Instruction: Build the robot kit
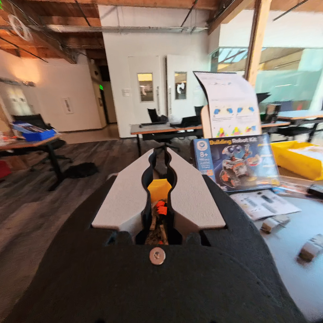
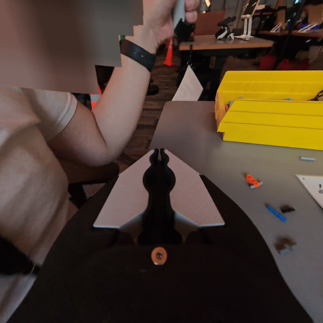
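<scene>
While both grippers hang raised above a grey table (image 2: 201, 122), neither grasps anything.

Seen through the narrow gap of the left gripper (image 1: 160, 153), whose fingers stand slightly parted with nothing between them, a small yellow bin (image 1: 159, 187) holds orange and tan building pieces (image 1: 160, 208), blurred and mostly hidden. Another yellow bin (image 1: 295, 160) sits at the right behind a blue toy kit box (image 1: 236, 162) that stands against a propped instruction sheet (image 1: 230, 104); it seems to hold something pale. The right gripper (image 2: 159, 150) is clenched almost tip to tip, empty, near the table's corner. Beyond it lie stacked yellow bins (image 2: 272, 122), and loose on the table an orange brick (image 2: 252, 181), a blue strip (image 2: 277, 214) and a small black piece (image 2: 286, 209).
</scene>
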